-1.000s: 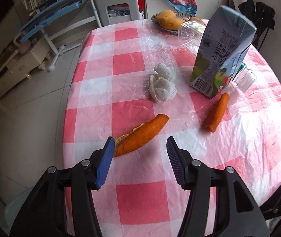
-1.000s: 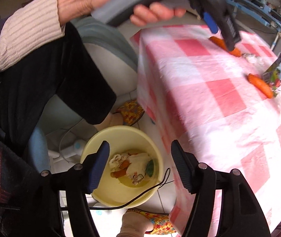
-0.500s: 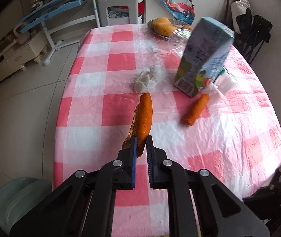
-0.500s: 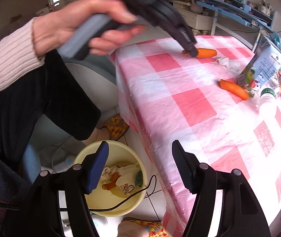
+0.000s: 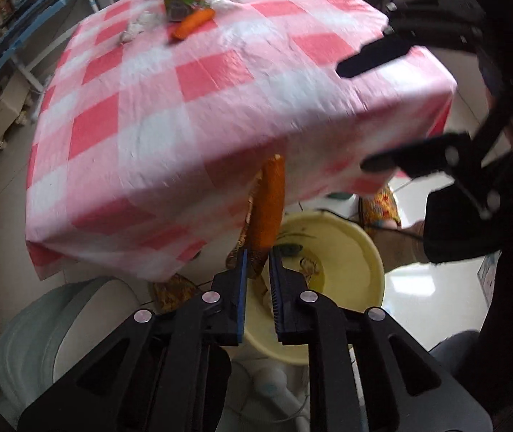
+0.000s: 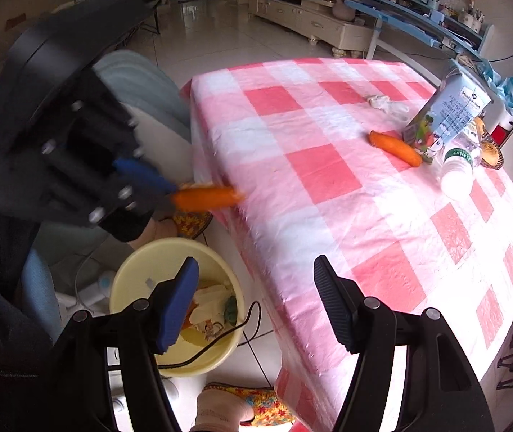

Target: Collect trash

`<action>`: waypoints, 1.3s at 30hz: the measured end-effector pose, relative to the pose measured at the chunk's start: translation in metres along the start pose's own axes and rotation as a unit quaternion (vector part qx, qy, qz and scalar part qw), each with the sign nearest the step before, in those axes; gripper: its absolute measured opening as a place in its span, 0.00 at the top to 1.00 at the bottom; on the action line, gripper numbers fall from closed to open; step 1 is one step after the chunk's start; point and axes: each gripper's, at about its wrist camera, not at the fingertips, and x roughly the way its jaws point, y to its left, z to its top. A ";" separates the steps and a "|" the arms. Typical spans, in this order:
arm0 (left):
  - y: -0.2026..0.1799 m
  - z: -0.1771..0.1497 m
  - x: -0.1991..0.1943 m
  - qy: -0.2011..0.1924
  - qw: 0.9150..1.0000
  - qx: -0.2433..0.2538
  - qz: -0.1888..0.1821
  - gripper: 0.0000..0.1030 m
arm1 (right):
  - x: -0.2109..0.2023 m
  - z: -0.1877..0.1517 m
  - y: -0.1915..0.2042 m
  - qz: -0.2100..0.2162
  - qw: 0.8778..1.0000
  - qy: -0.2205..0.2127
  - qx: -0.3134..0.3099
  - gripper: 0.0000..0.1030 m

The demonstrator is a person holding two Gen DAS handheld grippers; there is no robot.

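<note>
Left wrist view – blurred left tool (image 5: pixel 257 270) clenches orange peel (image 5: pixel 268 205), hiding bucket (image 5: pixel 360 252) contents – right tool (image 6: pixel 256 302) gapes empty.

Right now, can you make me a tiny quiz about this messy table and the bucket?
1. True or false: the left gripper holds an orange peel.
2. What colour is the bucket on the floor? A green, B yellow, C red.
3. Fill in: beside the milk carton on the table lies another orange ____.

Key: 1 true. 2 B. 3 peel.
</note>
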 end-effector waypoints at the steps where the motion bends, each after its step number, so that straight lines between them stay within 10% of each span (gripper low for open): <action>1: -0.003 -0.004 -0.002 0.000 1.000 0.004 0.005 0.74 | 0.000 -0.003 0.003 -0.005 1.000 0.006 -0.002 0.38; 3: 0.000 -0.007 -0.012 -0.022 1.000 -0.010 0.007 0.48 | -0.002 -0.011 0.010 -0.015 1.000 0.014 -0.004 0.38; 9: 0.050 0.022 -0.036 -0.081 0.989 -0.124 0.022 0.40 | -0.002 -0.026 0.022 -0.026 0.999 0.022 0.009 0.36; 16: 0.106 0.055 -0.060 -0.171 0.956 -0.222 0.079 0.21 | 0.012 -0.014 0.025 -0.018 1.000 0.004 0.003 0.31; 20: 0.124 0.044 -0.038 -0.134 0.947 -0.281 0.081 0.20 | 0.021 -0.007 0.027 -0.020 1.000 0.007 -0.010 0.31; 39: 0.105 0.043 -0.036 -0.143 0.953 -0.256 0.080 0.17 | 0.017 0.001 0.029 -0.044 0.999 -0.024 -0.011 0.27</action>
